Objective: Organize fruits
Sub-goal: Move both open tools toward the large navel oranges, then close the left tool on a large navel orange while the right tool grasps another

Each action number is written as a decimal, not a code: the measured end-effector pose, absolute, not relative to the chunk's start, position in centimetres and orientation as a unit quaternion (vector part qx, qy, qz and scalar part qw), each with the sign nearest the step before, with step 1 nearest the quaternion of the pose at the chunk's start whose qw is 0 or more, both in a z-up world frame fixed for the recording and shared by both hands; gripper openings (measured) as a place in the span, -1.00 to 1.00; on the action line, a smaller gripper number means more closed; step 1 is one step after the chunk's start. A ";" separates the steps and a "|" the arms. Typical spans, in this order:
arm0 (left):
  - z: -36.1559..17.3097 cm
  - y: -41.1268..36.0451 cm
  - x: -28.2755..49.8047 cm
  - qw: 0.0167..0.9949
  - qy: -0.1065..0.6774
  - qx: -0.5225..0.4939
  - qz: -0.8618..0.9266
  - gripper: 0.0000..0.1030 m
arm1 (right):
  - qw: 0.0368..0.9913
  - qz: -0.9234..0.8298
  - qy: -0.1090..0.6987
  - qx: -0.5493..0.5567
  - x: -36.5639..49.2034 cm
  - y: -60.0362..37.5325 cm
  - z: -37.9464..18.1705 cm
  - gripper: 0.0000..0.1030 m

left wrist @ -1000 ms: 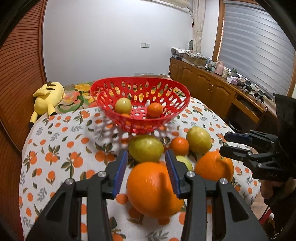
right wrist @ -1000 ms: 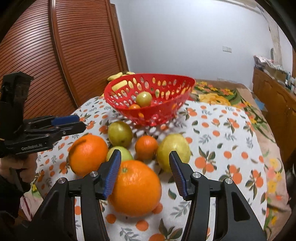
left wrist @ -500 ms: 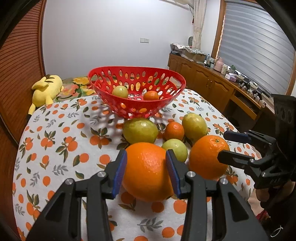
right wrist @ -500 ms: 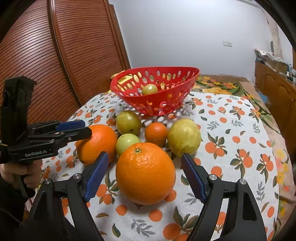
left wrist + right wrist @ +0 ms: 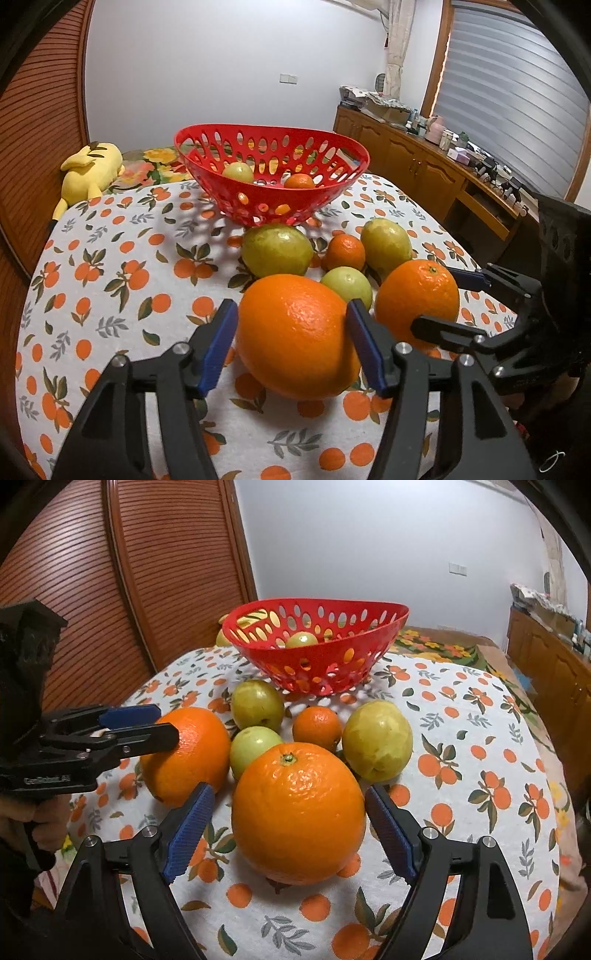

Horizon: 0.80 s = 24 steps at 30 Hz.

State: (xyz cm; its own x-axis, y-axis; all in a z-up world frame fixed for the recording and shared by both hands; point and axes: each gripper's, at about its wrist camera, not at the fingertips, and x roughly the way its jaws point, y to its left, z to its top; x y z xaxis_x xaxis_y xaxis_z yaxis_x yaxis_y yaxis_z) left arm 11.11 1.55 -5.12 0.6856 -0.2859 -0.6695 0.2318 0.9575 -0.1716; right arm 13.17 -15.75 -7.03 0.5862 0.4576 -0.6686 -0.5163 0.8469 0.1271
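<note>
With only two small fruits in the red basket [image 5: 334, 157], six more wait on the tablecloth [image 5: 110, 280] in front of it as the opening left gripper [image 5: 288, 339] and right gripper [image 5: 286, 823] each straddle, ungripped, a large orange [image 5: 295, 332] [image 5: 299, 812].

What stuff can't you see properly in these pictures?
- Red basket, both wrist views: its wall hides the bottom, so more fruit than the yellow-green fruit and small orange may lie there.
- Items on the wooden counter, left wrist view: too small to name.
- Yellow plush toy, left wrist view: lies turned away; the basket blocks it in the right wrist view.
- Person, both views: only one hand shows; the rest is cut off.
</note>
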 end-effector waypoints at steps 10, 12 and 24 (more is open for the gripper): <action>-5.9 0.8 10.9 0.914 0.375 -0.037 -0.151 0.40 | 0.876 0.276 0.394 -0.028 14.0 -16.1 -9.2 0.67; -5.9 0.7 10.8 0.915 0.374 -0.035 -0.149 0.41 | 0.874 0.283 0.394 -0.022 13.9 -16.3 -9.2 0.63; -6.5 0.7 11.2 0.911 0.378 -0.046 -0.156 0.60 | 0.887 0.262 0.380 -0.020 13.3 -18.3 -8.6 0.61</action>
State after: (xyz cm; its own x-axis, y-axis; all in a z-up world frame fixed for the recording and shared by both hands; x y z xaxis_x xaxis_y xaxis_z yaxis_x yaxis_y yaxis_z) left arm 11.22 0.71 -6.48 0.6654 -0.3185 -0.6751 0.2492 0.9473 -0.2013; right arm 13.33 -18.33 -8.58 0.5747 0.4492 -0.6841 -0.4789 0.8624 0.1639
